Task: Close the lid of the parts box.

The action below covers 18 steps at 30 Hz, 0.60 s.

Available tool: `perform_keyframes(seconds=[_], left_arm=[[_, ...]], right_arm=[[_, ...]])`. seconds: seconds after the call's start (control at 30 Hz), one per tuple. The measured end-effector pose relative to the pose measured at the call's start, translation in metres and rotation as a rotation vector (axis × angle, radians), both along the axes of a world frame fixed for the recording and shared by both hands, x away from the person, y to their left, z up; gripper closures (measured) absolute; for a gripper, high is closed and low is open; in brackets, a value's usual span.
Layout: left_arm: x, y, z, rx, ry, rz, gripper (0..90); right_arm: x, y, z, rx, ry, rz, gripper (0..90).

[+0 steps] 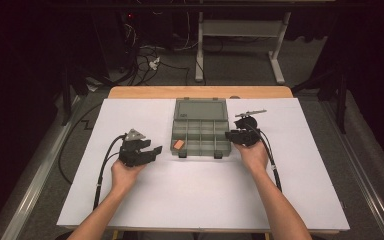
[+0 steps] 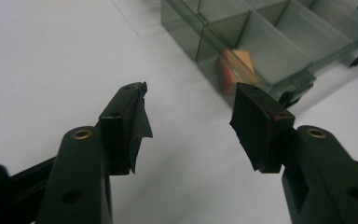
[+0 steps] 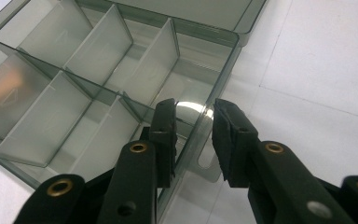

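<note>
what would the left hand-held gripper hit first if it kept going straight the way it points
Most likely the near corner of the organizer box, at the compartment holding the orange piece. The left hand-held gripper has open jaws with bare white table between them; depth is hard to judge.

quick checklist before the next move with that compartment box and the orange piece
1. Grey translucent plastic compartment box lid open: ok.
2. Small orange block sits in the box's front-left compartment: ok.
3. Right gripper fingers straddle the box's side wall, one inside, one outside: ok; whether the pads press it: cannot tell.
4. Left gripper fingers apart with nothing between them, over the white table sheet: ok.
5. Left gripper lined up on the orange block: not ok, it stands short of the box.
6. Thin metal tool beyond the right gripper lies apart from the box: ok.
</note>
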<state>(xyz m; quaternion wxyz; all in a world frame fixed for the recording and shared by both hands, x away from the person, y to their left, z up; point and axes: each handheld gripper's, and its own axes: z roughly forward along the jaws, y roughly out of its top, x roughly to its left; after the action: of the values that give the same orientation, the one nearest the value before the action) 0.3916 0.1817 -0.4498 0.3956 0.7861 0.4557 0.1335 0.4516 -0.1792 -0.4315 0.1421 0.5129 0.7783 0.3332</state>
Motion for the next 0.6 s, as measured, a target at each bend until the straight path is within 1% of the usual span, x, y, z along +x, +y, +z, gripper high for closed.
perform_keyframes(seconds=[0.03, 0.1, 0.13, 0.17, 0.23, 0.3, 0.33, 0.37, 0.4, 0.43, 0.5, 0.53, 0.57, 0.6], left_arm=[[0.003, -0.002, 0.001, 0.011, 0.013, 0.004, 44.2], [0.008, -0.006, 0.002, 0.024, 0.02, 0.015, 44.9], [0.011, -0.008, 0.003, 0.037, 0.026, 0.013, 45.7], [0.014, -0.011, 0.004, 0.049, 0.025, 0.011, 45.9], [0.018, -0.014, 0.006, 0.059, 0.015, 0.003, 47.3], [0.024, -0.017, 0.007, 0.071, 0.018, -0.002, 47.4], [0.026, -0.019, 0.007, 0.055, 0.013, 0.003, 47.7], [0.03, -0.019, 0.008, 0.043, 0.019, 0.004, 48.2], [0.033, -0.02, 0.009, 0.042, 0.029, 0.001, 48.2], [0.037, -0.021, 0.01, 0.035, 0.028, 0.002, 48.3], [0.042, -0.021, 0.012, -0.003, 0.017, 0.018, 49.0], [0.045, -0.02, 0.012, -0.017, 0.034, 0.017, 49.2], [0.049, -0.021, 0.013, -0.01, 0.044, 0.013, 48.9], [0.052, -0.021, 0.014, -0.01, 0.034, 0.018, 48.6]], right_arm=[[0.0, 0.0, 0.0, -0.001, -0.001, 0.0, 70.0], [0.0, 0.0, 0.0, -0.004, -0.003, 0.0, 70.0], [0.0, 0.0, 0.0, -0.003, -0.002, -0.001, 70.0], [0.0, 0.0, 0.0, -0.002, -0.001, -0.002, 70.0], [0.0, 0.0, 0.0, -0.002, -0.001, -0.001, 70.1], [0.0, 0.0, 0.0, 0.0, 0.0, -0.001, 70.1], [0.0, 0.0, 0.0, 0.003, 0.0, -0.001, 70.2], [0.0, 0.0, 0.0, 0.004, 0.0, 0.0, 70.2], [0.0, 0.0, 0.0, 0.004, 0.001, -0.001, 70.2], [0.0, -0.001, 0.0, 0.004, 0.001, 0.0, 70.3], [0.0, -0.001, 0.0, 0.005, -0.001, 0.001, 70.3], [0.0, -0.001, 0.0, 0.006, 0.001, 0.0, 70.4], [0.0, -0.001, 0.0, 0.008, 0.001, 0.001, 70.4], [0.001, -0.001, 0.0, 0.008, -0.001, 0.003, 70.5]])
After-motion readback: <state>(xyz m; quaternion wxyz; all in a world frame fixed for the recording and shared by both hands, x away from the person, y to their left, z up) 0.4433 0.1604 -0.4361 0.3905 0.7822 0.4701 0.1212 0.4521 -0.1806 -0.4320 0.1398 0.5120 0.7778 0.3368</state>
